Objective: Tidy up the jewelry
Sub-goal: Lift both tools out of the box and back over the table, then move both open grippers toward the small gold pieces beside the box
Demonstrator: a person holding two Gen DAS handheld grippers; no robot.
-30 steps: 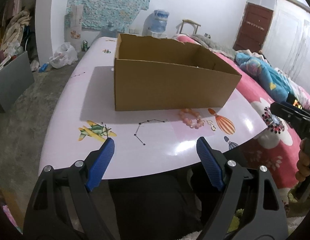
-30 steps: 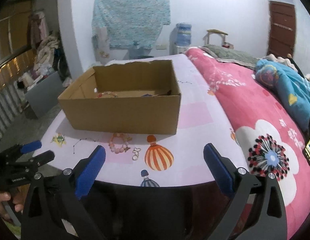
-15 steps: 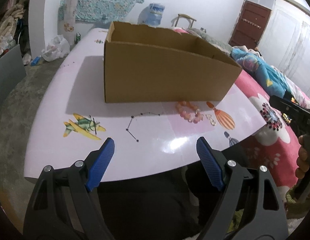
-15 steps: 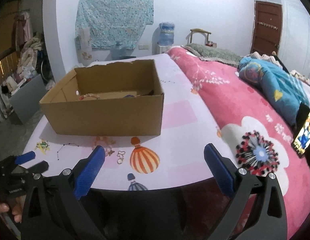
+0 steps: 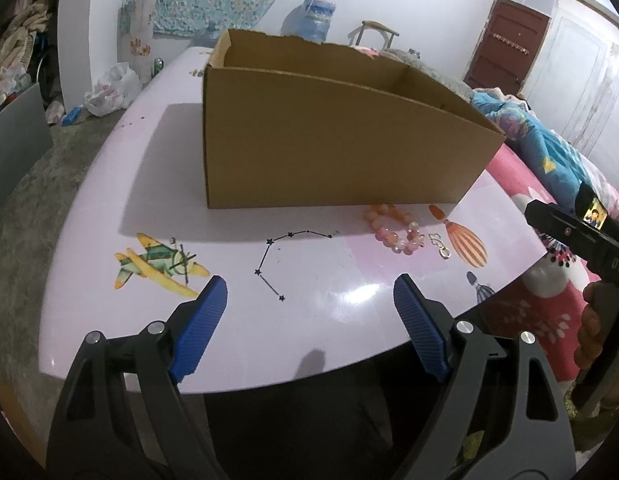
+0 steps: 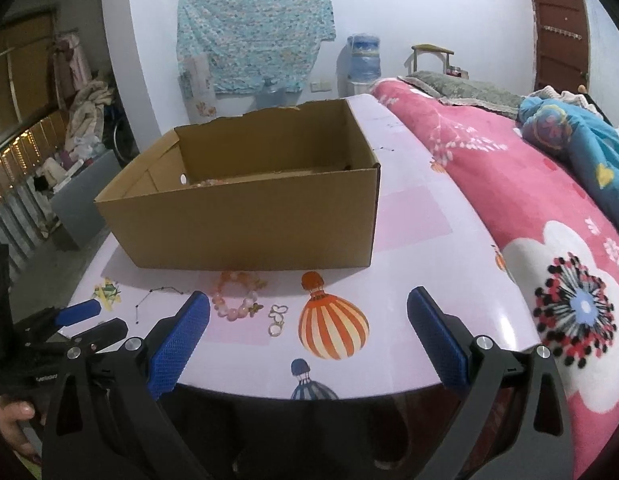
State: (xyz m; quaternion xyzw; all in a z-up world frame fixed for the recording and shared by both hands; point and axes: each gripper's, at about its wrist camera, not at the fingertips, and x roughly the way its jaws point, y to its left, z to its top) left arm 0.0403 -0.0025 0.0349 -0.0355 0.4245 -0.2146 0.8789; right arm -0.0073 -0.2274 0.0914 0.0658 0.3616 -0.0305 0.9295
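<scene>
A pink beaded bracelet [image 5: 394, 229] [image 6: 237, 296] lies on the pale pink table [image 5: 157, 208] just in front of an open cardboard box [image 5: 337, 136] [image 6: 245, 216]. A small pale earring [image 5: 440, 245] [image 6: 277, 320] lies right of the bracelet. Some jewelry shows inside the box in the right wrist view. My left gripper [image 5: 309, 296] stands open near the table's front edge, short of the bracelet, nothing between its blue pads. My right gripper [image 6: 308, 311] is open too, above the front edge, with the earring just beyond its left pad.
The table top bears printed pictures: an airplane [image 5: 157, 266], a star line [image 5: 285, 256] and a striped balloon [image 6: 333, 328]. A bed with a pink flowered blanket [image 6: 549, 240] flanks the table on the right. Clutter and a grey panel [image 5: 13, 140] stand on the floor to the left.
Both grippers have come lower and closer to the table front; the box and the bracelet look larger. Both stay open and nothing on the table has moved.
</scene>
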